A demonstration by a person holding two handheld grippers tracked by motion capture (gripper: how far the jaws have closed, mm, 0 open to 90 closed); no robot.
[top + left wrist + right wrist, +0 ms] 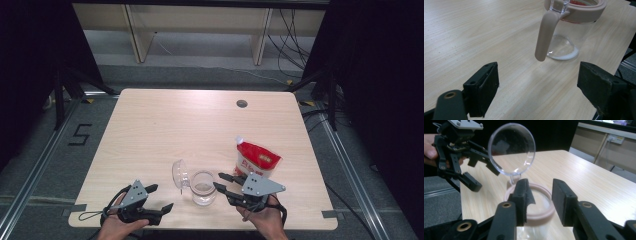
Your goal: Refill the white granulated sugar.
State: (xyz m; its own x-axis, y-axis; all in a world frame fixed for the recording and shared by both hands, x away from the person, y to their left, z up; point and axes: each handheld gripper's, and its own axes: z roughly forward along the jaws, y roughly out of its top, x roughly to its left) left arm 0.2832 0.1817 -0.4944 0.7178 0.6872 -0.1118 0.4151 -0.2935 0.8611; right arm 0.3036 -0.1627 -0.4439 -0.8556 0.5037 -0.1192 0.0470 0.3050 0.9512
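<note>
1. Near the front edge of the tabletop point(150, 130) stands a clear jar point(203, 187) with a pinkish rim; its round transparent lid point(179, 173) is flipped up on the jar's left side
2. Left of the jar, the left gripper point(159, 197) rests low on the tabletop, jaws wide apart with nothing between them, facing the jar's pinkish handle point(546, 35)
3. Right of the jar, the right gripper point(221, 181) points at the jar's rim point(531, 202), jaws partly apart and clamped on nothing
4. Behind and right of the jar lies a red and white pouch point(256, 159), just beyond the right gripper
</note>
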